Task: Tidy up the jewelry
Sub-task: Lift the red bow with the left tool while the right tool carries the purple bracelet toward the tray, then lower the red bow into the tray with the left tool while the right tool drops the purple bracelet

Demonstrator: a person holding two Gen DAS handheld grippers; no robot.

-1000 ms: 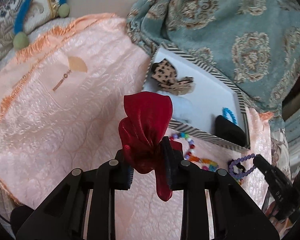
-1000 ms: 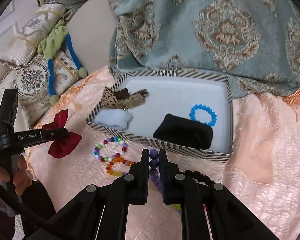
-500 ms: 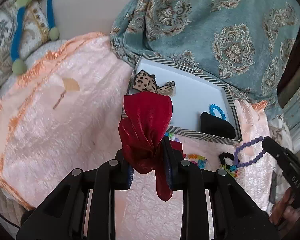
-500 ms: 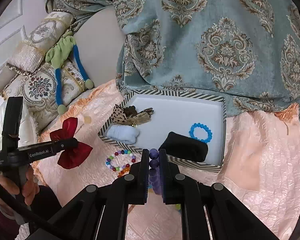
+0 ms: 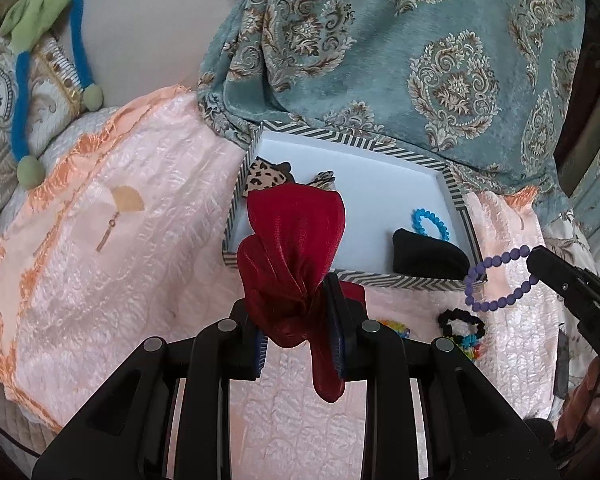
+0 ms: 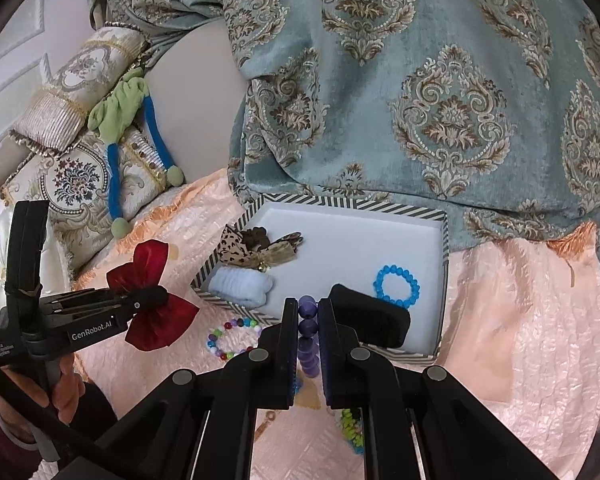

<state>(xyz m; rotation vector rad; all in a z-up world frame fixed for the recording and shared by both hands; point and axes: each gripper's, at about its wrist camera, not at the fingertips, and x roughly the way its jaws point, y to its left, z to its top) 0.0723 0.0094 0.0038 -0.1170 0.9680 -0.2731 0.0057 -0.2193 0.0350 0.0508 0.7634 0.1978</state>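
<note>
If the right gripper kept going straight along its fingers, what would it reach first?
Most likely the black pouch at the near edge of the striped tray, just ahead of the right gripper, which is shut on the purple bead bracelet. Depth is hard to judge in this view.

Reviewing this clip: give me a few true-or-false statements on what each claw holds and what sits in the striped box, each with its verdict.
1. The left claw is shut on the red bow. True.
2. The right claw holds the blue bead bracelet. False: it is shut on the purple bead bracelet; the blue bead bracelet lies in the striped box.
3. The leopard-print bow lies in the striped box. True.
4. The multicoloured bead bracelet is inside the box. False: it lies on the pink quilt, outside the box's near wall.
5. The box holds nothing black. False: a black item lies at its near edge.
</note>
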